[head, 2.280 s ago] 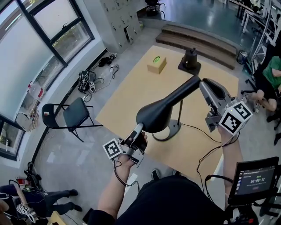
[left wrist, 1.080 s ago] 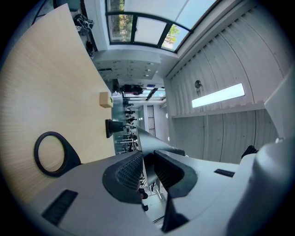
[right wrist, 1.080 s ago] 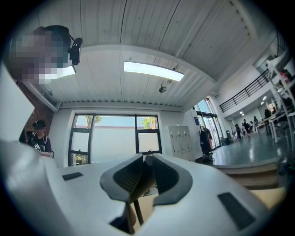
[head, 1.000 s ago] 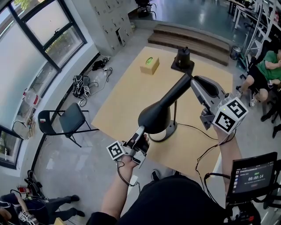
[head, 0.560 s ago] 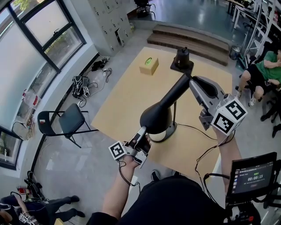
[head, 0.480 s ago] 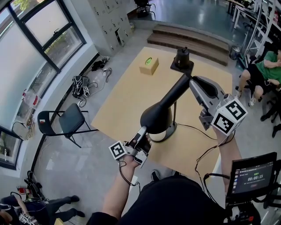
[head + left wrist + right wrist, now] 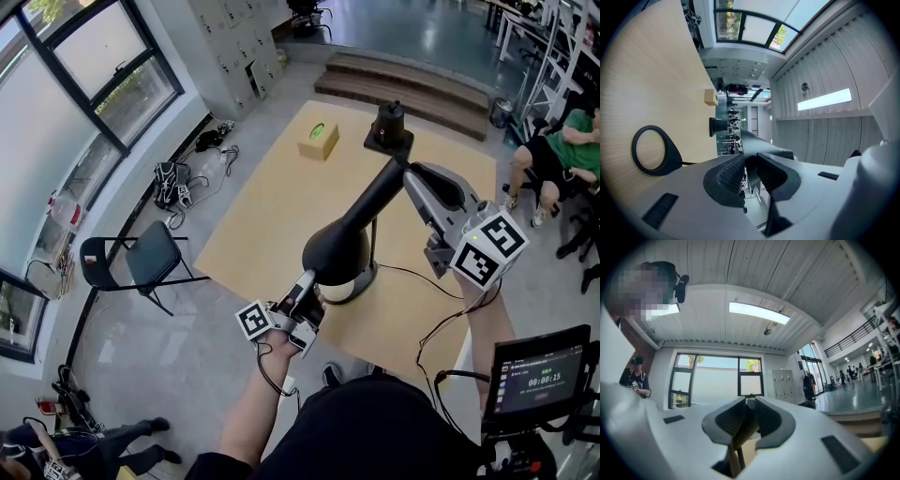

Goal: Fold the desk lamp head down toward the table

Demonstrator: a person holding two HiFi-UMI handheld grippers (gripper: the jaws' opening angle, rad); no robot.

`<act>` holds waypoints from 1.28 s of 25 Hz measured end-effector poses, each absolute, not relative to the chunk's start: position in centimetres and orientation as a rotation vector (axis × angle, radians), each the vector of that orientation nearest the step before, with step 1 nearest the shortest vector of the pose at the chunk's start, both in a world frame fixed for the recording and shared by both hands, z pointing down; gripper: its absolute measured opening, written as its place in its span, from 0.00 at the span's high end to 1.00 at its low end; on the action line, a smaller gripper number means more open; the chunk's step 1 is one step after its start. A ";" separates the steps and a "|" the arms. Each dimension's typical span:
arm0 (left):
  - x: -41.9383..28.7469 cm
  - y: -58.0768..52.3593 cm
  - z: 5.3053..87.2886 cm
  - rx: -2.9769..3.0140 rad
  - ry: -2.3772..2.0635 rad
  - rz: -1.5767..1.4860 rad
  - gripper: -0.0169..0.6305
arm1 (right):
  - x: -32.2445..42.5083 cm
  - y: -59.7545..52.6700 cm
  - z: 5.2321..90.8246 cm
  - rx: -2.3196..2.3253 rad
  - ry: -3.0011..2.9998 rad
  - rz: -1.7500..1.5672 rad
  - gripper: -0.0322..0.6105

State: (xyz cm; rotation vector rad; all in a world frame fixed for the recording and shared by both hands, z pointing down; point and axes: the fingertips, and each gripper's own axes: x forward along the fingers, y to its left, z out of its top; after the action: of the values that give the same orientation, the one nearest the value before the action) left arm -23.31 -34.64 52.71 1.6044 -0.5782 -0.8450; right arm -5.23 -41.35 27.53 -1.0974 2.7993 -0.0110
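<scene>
A black desk lamp stands on the light wooden table (image 7: 272, 206), its ring base (image 7: 367, 279) near the front edge. The lamp head (image 7: 335, 251) hangs low over the base, and its arm (image 7: 375, 192) slopes up to the right. My left gripper (image 7: 305, 283) is shut on the rim of the lamp head (image 7: 764, 147), which sits pinched between the pads (image 7: 733, 173). My right gripper (image 7: 411, 178) is shut on the top end of the lamp arm; in the right gripper view a thin dark piece sits between the jaws (image 7: 749, 420).
A small tan box (image 7: 319, 141) and a black stand-like object (image 7: 388, 127) sit at the table's far end. The lamp's cable (image 7: 422, 277) trails right. A black chair (image 7: 141, 258) stands left of the table, a screen (image 7: 539, 380) at lower right, and a seated person (image 7: 572, 141) at far right.
The lamp head and my left gripper have edged slightly lower and to the right, closer over the base. The right gripper has stayed where it was.
</scene>
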 end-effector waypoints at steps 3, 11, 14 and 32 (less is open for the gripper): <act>-23.3 -34.6 52.8 1.605 -0.579 -0.849 0.87 | -5.2 -41.3 27.5 -1.095 2.797 -0.015 0.85; -23.8 -34.8 52.9 1.623 -0.623 -0.849 0.86 | -5.2 -41.4 27.6 -1.104 2.799 -0.007 0.85; -25.0 -34.8 53.5 1.593 -0.653 -0.882 0.86 | -5.1 -41.4 27.7 -1.106 2.792 -0.014 0.85; -26.8 -31.0 47.1 2.103 -1.027 -0.518 0.86 | -2.8 -41.3 28.1 -1.166 2.694 -0.140 0.85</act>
State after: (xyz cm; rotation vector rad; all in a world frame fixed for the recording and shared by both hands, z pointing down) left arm -26.76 -30.96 47.07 2.1028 -1.0267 -0.5183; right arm -2.84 -41.32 28.13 -1.1662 2.6943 -0.1397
